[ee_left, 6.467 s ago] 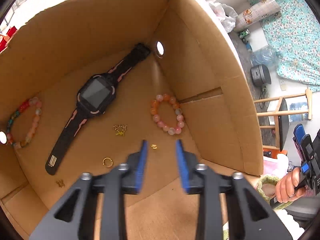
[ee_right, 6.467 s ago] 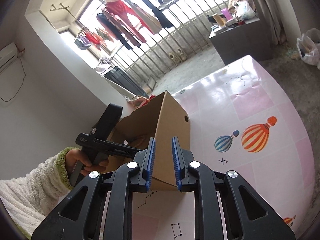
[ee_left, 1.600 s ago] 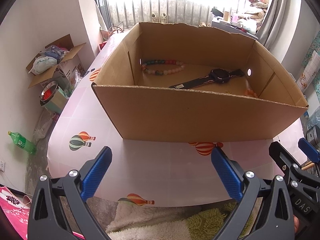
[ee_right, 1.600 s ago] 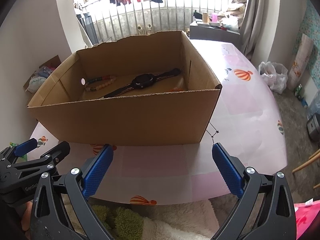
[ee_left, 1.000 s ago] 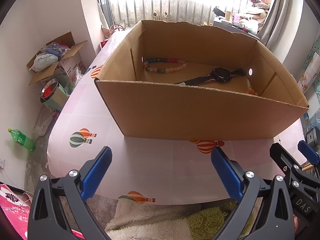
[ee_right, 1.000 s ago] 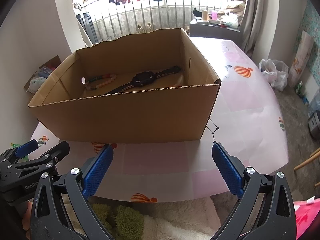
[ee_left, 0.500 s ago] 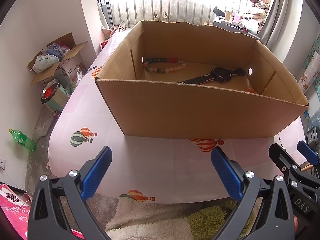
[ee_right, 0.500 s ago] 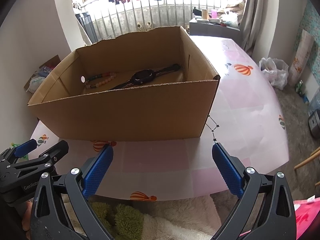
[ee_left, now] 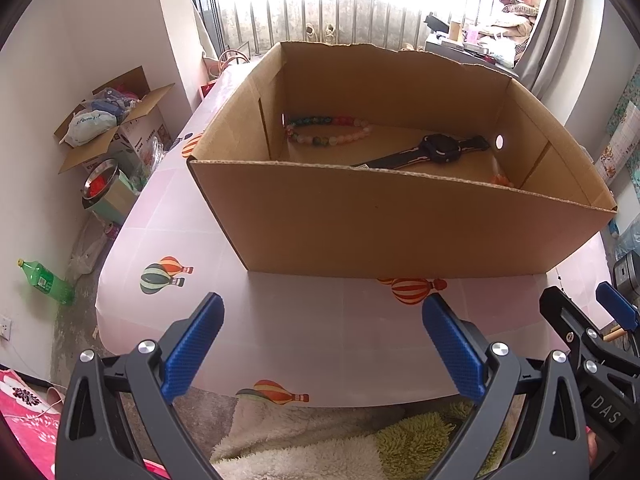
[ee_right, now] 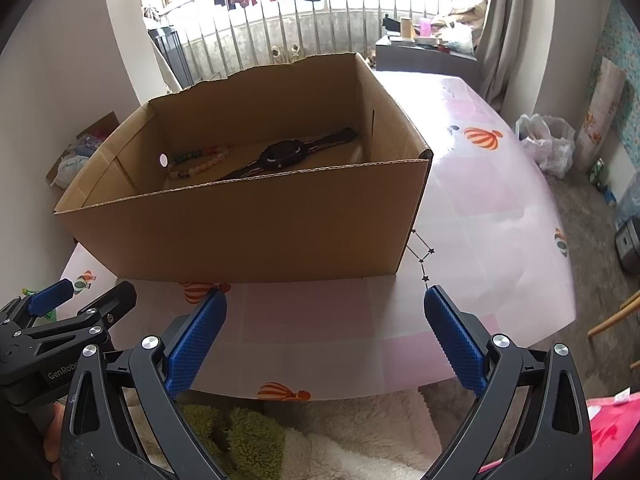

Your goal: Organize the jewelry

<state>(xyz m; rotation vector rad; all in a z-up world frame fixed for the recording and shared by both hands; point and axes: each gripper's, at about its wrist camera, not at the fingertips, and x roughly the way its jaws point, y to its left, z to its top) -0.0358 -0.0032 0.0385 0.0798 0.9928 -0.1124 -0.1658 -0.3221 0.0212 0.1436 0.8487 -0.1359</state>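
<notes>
Both tongs, left (ee_left: 322, 344) and right (ee_right: 324, 342), hang spread, empty, near the box (ee_left: 400, 220); reaching blind over its tall near wall could snag the watch (ee_left: 436, 150).

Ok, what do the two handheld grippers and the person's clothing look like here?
Both are alike: the left gripper and right gripper have black plastic frames with triangular cut-outs, silver screws, and blue pads with a dotted grip texture. White lettering marks their bodies, "DAS" on the right one and "GenRobo..." on the left. The person wears a fluffy white and green garment.
</notes>
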